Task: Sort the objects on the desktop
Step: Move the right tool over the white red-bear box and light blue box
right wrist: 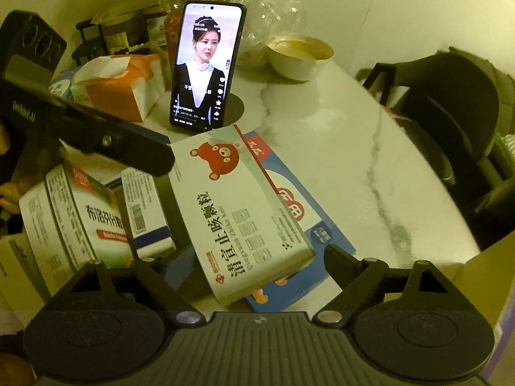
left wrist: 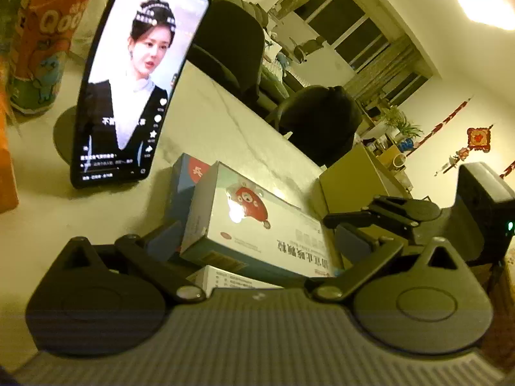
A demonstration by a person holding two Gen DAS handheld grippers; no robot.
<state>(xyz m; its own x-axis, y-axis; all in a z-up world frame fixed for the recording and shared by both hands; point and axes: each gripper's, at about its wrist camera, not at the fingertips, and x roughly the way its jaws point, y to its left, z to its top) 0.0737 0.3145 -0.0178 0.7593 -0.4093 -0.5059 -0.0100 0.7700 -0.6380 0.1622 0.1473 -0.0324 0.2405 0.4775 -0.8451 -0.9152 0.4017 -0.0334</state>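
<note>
We hold the white rectangular medicine box with the red bear print (right wrist: pixel 238 212) at frame centre; it lies tilted across a flat blue carton (right wrist: pixel 299 222) on the white marbled desk (right wrist: pixel 370 148). The left gripper (left wrist: pixel 257 241) straddles it, though we cannot tell if the pads press. The right gripper (right wrist: pixel 244 267) stands released around its lower end. Sorting looks early: more cartons (right wrist: pixel 87 218) remain heaped at lower left.

Both views are dim with a yellow-green cast. In the left wrist view a ceiling light (left wrist: pixel 482 0) blows out white and throws a glare spot on the glossy bear-printed box (left wrist: pixel 254 222). The lit phone screen (right wrist: pixel 206 67) is the brightest patch. Fisheye bending curves the edges, corners fall dark, and fine print is soft.
</note>
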